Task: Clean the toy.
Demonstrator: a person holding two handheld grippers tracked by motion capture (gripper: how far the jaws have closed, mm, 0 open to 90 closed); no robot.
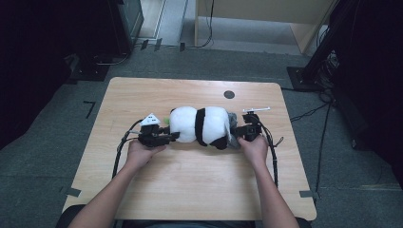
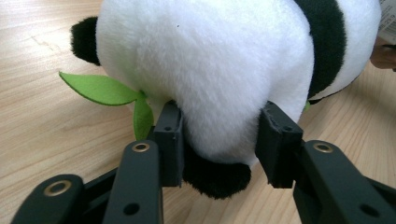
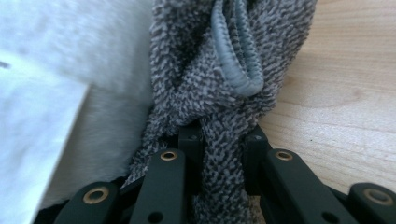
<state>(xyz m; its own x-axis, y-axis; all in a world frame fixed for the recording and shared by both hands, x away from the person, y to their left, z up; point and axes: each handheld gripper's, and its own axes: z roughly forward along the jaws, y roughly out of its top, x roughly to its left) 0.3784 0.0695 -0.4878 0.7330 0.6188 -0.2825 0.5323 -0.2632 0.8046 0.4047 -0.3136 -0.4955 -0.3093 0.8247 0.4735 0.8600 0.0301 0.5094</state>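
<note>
We see a plush panda (image 1: 203,126) lying on its side near the middle of the wooden table (image 1: 190,190), with one of our grippers at each end of it. Our left gripper (image 1: 164,137) has its jaws partly closed around the panda's white body: in the left gripper view the two pads press into the fur on either side, just above a black paw, so the toy is squeezed between them. A green felt leaf (image 2: 100,88) sticks out from under the panda beside that grip. Our right gripper (image 1: 244,130) sits at the panda's other end, jaws nearly together and pinching a fold of grey knitted cloth (image 3: 219,107), which has a smooth grey piped edge. The cloth lies right against the panda's white fur; it may be a small bag or a garment, but this close we cannot tell which, nor whether anything is inside it. A white label (image 3: 32,140) shows blurred at the left of the right gripper view.
</note>
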